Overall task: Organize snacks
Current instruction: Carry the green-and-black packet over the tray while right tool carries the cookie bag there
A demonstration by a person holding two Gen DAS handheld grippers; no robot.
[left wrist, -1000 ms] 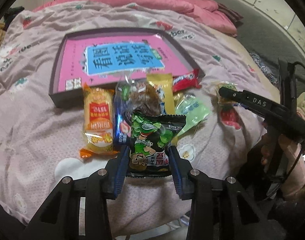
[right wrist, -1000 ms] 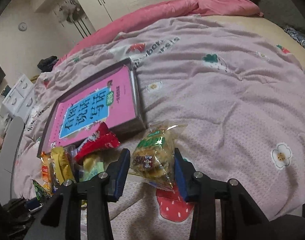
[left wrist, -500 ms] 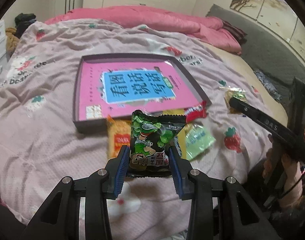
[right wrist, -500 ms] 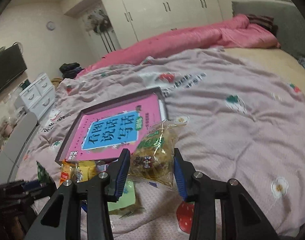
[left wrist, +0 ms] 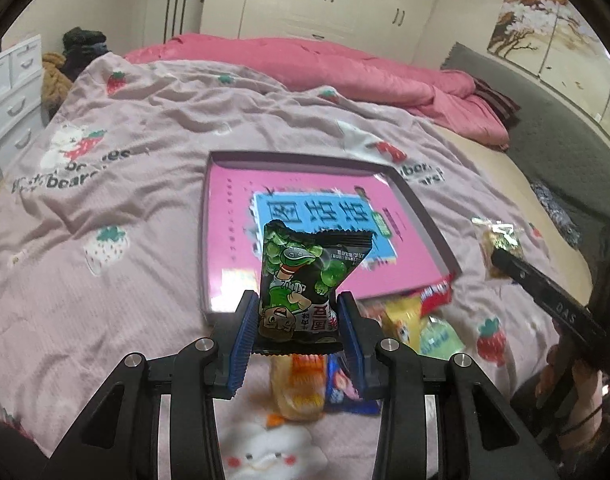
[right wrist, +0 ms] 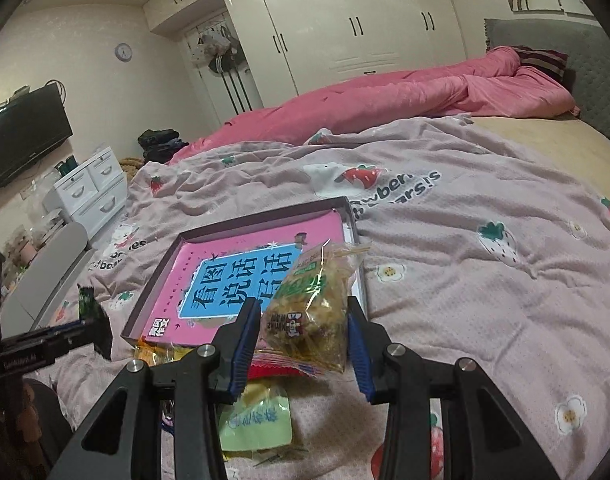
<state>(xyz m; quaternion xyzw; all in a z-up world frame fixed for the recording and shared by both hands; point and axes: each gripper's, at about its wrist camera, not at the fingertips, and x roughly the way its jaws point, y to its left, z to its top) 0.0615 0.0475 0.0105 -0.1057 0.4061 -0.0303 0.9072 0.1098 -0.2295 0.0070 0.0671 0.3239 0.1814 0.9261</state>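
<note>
My left gripper [left wrist: 299,326] is shut on a black and green pea snack packet [left wrist: 305,284], held upright above the bed in front of a shallow box [left wrist: 305,216] with a pink and blue book inside. My right gripper [right wrist: 303,328] is shut on a clear bag of golden crisps [right wrist: 313,304], lifted near the box's [right wrist: 241,276] front right corner. In the left wrist view the right gripper [left wrist: 501,256] shows at the right edge with that bag [left wrist: 493,240]. Loose snacks lie below: a red packet [left wrist: 437,292], a yellow one [left wrist: 401,312], a pale green one [left wrist: 441,336], an orange one [left wrist: 301,384].
A pink strawberry-print blanket [right wrist: 465,264] covers the bed, with a rolled pink duvet [right wrist: 405,96] at the far side. White drawers [right wrist: 89,192] and a wall television [right wrist: 25,140] stand to the left. A hand [left wrist: 565,380] holds the right gripper's handle.
Both grippers rose with their packets and tilted up, so the wardrobes and far wall came into view. The snack pile slid down under the fingers. Neither grip changed.
</note>
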